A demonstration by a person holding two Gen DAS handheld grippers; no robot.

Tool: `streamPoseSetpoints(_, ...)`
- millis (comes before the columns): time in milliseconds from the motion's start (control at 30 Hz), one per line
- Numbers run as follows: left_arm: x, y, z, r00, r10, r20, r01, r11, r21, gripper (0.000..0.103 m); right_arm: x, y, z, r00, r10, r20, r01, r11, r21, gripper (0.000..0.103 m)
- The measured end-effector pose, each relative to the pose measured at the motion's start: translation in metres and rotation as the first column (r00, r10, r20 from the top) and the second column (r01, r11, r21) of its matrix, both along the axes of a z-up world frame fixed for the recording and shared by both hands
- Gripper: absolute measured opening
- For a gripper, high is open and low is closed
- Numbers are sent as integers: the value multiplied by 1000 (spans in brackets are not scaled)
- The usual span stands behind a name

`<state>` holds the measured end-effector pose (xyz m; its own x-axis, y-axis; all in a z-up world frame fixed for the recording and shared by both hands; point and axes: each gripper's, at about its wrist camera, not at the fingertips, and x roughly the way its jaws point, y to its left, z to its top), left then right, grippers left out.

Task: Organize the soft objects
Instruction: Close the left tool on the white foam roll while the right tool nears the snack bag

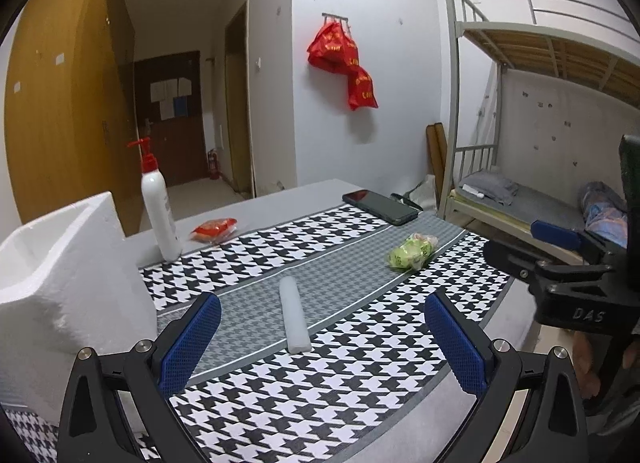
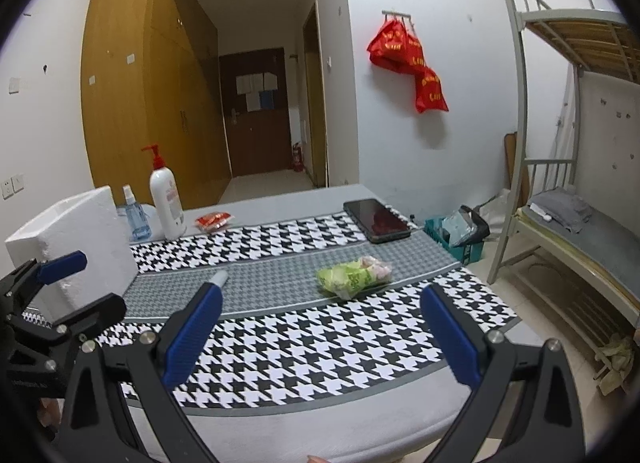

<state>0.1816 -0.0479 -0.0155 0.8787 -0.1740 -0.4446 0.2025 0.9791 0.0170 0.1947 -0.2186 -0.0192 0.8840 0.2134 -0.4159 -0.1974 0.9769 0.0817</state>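
A: How were the grippers set?

B: Both hovered over the near edge of the table (image 1: 280, 199), holding nothing. The left gripper (image 1: 320, 337) had its blue pads (image 1: 188, 343) wide apart, and the foam roll (image 1: 294, 315) lay on the mat (image 1: 320, 383) between them, just ahead of the tips. The right gripper (image 2: 320, 337) was spread just as wide, its pads (image 2: 450, 337) framing bare houndstooth cloth.

A: And the soft things?

B: The foam roll lay on the grey stripe of the mat, its length running away from the left camera. From the right camera only its far end (image 2: 219, 278) showed past the left-hand finger. The green packet (image 1: 412, 253) sat further back and to the right, on the same stripe, well apart from the roll. In the right view that packet (image 2: 354, 277) lay ahead, between the fingers' lines but beyond their tips. A red packet (image 1: 214, 229) rested on the bare grey tabletop past the mat, near the pump bottle (image 1: 158, 203).

A: Anything else on the table?

B: A white foam box (image 1: 60, 263) stood at the left, beside the pump bottle. A small spray bottle (image 2: 136, 213) stood between them in the right view. A phone (image 1: 380, 207) lay at the far right corner of the mat.
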Motion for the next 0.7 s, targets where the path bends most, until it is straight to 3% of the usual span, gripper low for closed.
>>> streamPoseSetpoints(700,64,-5,-30,982,67,-174,-67,998,3,102,57,-3,-21,991,36,-132,-42,998,-43,101)
